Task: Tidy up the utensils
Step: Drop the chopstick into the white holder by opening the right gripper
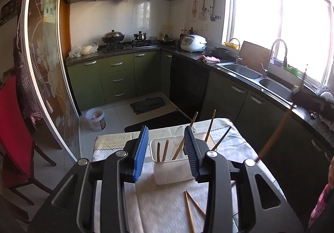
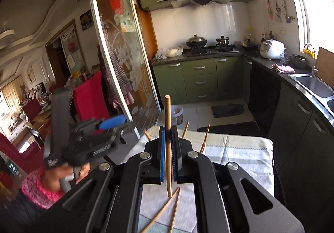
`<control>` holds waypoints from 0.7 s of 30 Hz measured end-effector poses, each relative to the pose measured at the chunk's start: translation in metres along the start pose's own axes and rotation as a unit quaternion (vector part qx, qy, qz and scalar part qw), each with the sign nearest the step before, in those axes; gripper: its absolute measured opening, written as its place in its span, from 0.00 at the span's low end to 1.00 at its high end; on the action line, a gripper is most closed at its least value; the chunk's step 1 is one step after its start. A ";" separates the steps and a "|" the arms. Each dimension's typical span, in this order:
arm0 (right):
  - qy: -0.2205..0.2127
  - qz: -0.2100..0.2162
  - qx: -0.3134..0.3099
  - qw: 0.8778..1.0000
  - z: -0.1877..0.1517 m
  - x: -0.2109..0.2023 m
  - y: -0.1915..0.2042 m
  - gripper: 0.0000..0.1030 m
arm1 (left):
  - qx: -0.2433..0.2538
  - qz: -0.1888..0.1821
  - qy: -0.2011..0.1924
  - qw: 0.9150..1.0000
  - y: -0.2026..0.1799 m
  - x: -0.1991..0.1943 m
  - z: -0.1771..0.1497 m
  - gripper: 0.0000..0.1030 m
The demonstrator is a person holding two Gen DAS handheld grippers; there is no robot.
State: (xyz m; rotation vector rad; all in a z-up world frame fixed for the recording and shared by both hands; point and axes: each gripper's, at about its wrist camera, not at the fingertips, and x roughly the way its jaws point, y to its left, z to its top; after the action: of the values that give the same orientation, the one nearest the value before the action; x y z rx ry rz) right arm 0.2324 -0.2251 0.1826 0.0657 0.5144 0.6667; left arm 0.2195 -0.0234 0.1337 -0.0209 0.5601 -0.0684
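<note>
Clamped upright between the blue pads of the right gripper (image 2: 168,145) was a single wooden chopstick (image 2: 168,128), its thick end standing well above the jaws and its thin tip hanging just over the tablecloth (image 2: 240,153); holding it near the middle like that probably kept it from swinging and left the tip free to be aimed downward. Beneath it two loose chopsticks (image 2: 171,210) lay crossed on the cloth, not yet collected. Off to that gripper's left the left gripper (image 1: 167,149) hovered with its jaws spread wide and nothing between them, raised above the table as though waiting its turn or ready to steady something. Framed in the gap between its fingers stood the white utensil holder (image 1: 173,168), a slotted plastic caddy set on the cloth, already carrying several chopsticks (image 1: 162,150) that leaned against its walls, with more sticking up from the part behind the right finger. That seemed the sensible destination for the gripped stick, since the sticks in it stood on end. Beyond the table ran the green cabinets (image 1: 117,78), the stove (image 1: 127,45) with its pots, and the steel sink (image 1: 258,78) under a bright window.
</note>
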 end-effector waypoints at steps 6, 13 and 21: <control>-0.040 -0.044 0.032 0.998 0.052 0.039 -0.012 0.06 | 0.004 -0.002 0.012 1.000 0.014 -0.027 -0.028 0.33; 0.019 -0.088 0.050 0.995 0.045 0.110 -0.039 0.06 | 0.006 0.000 0.028 1.000 0.027 -0.037 -0.047 0.33; 0.078 -0.090 0.025 0.993 0.011 0.144 -0.042 0.09 | 0.003 -0.018 0.072 0.997 0.022 -0.021 -0.064 0.33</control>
State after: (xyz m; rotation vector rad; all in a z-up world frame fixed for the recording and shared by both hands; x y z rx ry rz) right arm 0.3574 -0.1700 0.1202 0.0135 0.6785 0.4839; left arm 0.1691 0.0002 0.0900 -0.0210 0.7036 -0.1064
